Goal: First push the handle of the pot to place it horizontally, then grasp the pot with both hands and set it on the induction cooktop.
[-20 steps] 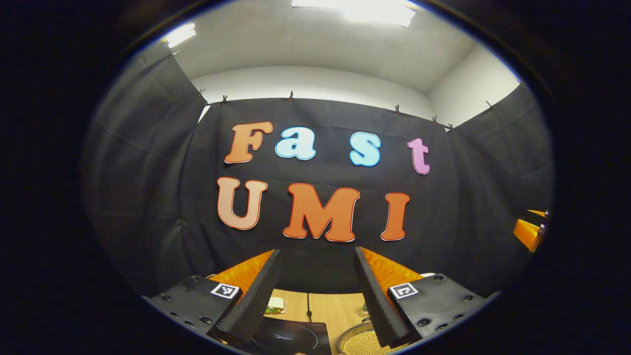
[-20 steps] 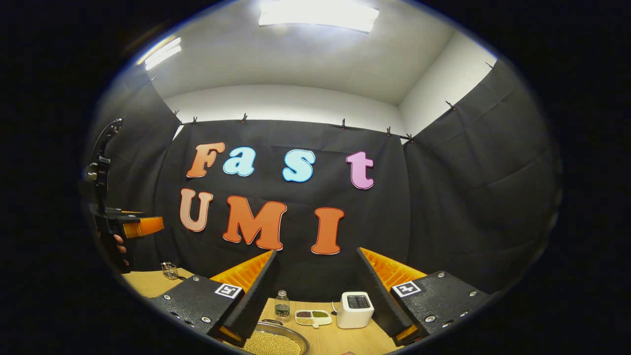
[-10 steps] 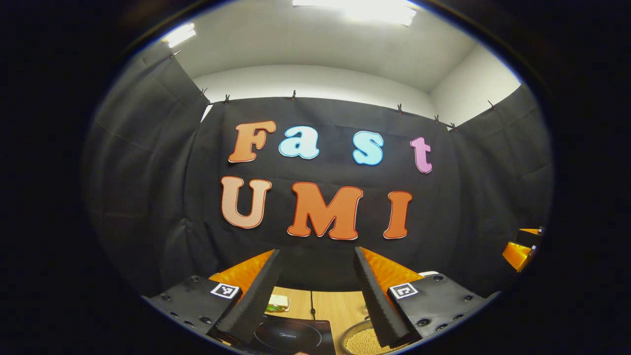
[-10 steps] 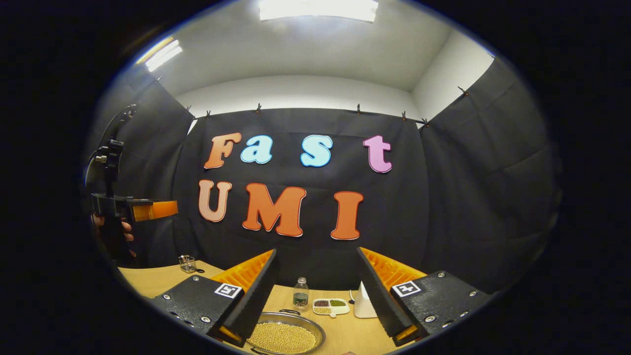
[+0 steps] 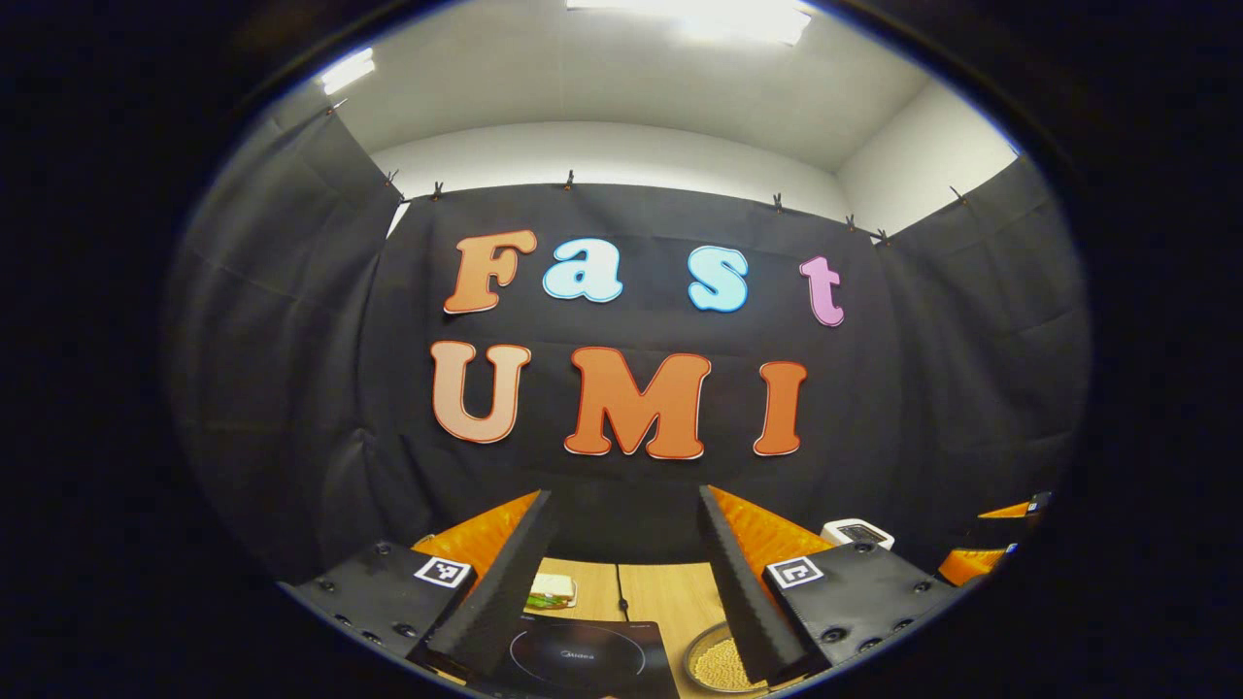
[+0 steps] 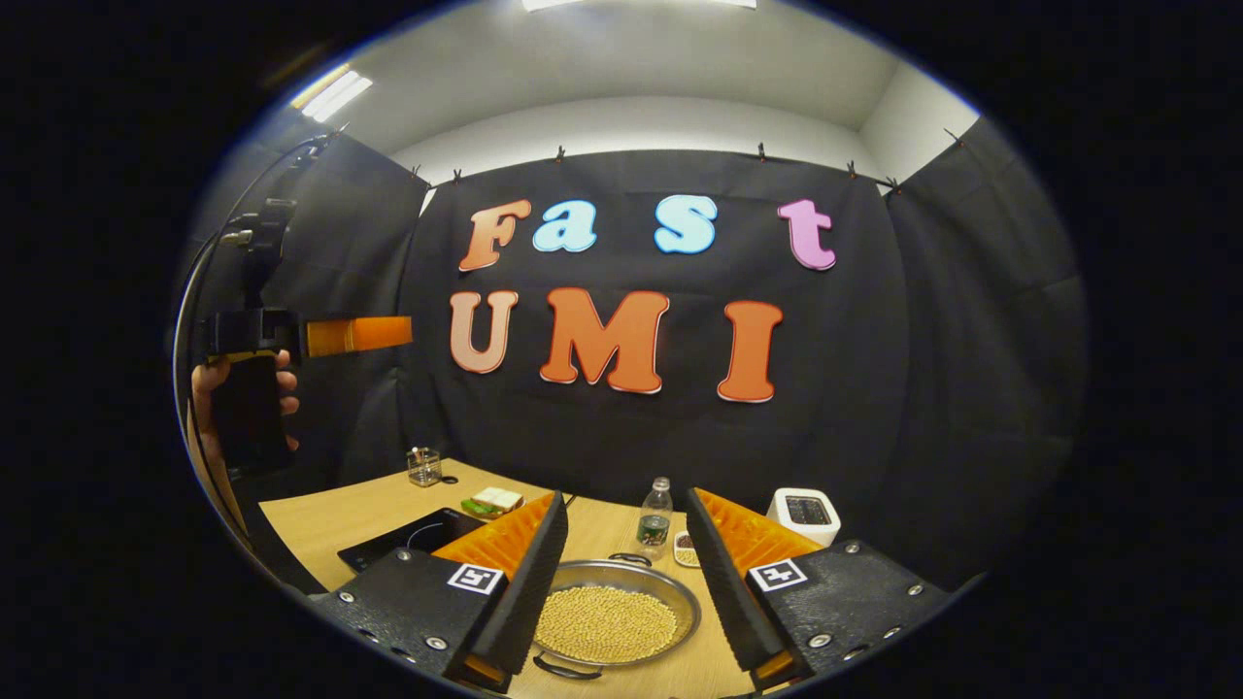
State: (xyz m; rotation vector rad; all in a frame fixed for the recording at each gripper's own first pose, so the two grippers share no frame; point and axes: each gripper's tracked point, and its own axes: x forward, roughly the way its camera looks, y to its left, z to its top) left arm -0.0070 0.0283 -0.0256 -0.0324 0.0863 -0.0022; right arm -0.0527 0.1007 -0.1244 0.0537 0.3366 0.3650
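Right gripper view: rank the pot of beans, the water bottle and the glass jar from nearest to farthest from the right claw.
1. Pot of beans: right ahead of the open right claw, between its fingers.
2. Water bottle: behind the pot, middle of the table.
3. Glass jar: far left corner, by the booth wall.

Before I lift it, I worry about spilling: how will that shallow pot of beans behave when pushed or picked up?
The pot looks shallow and heaped with loose beans, so any tilt would probably spill them. Its metal rim looks smooth, likely slippery on the wooden table when pushed. Loaded like this it is probably heavy for its size; lifting by both handles seems wiser.
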